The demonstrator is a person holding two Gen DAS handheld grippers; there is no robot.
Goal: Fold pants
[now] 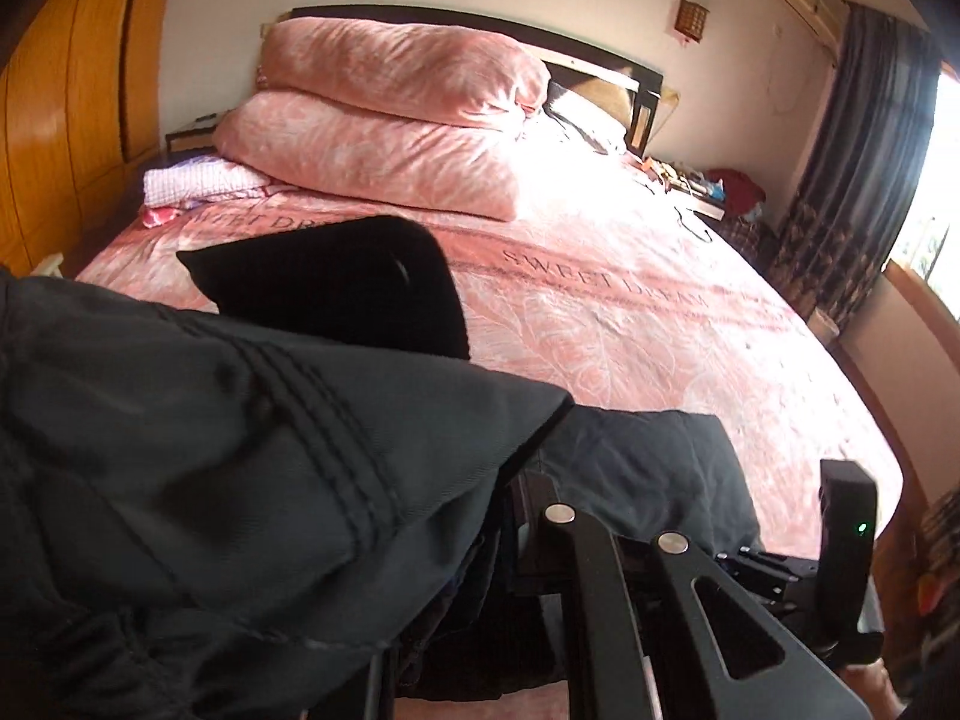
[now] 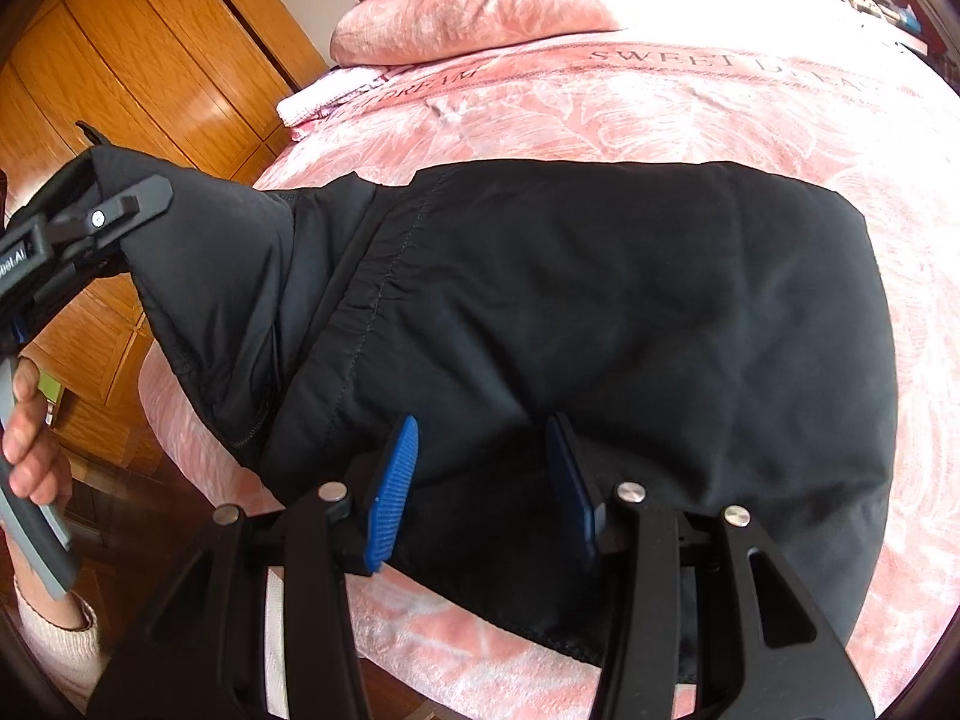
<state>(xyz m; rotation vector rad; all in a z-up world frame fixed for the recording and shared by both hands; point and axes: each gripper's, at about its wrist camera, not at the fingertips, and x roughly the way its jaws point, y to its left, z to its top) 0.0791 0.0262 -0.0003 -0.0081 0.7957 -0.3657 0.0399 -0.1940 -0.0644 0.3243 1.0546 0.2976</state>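
Black pants [image 2: 600,312] lie on the pink bed, partly folded. In the right wrist view my left gripper [image 2: 120,204] is shut on the waist end of the pants and lifts it off the bed's left edge. The lifted cloth [image 1: 210,480] drapes over the left gripper and hides its fingertips in the left wrist view. My right gripper [image 2: 480,492] is open, its blue pads [image 2: 390,498] apart just above the near edge of the pants, holding nothing. It also shows at the lower right of the left wrist view [image 1: 846,540].
The pink bedspread [image 1: 630,312] covers a large bed. Stacked pink pillows [image 1: 390,108] lie at the headboard, a folded white cloth [image 1: 198,180] beside them. A wooden wardrobe [image 2: 150,60] stands left of the bed. Curtains and a window [image 1: 870,180] are at the right.
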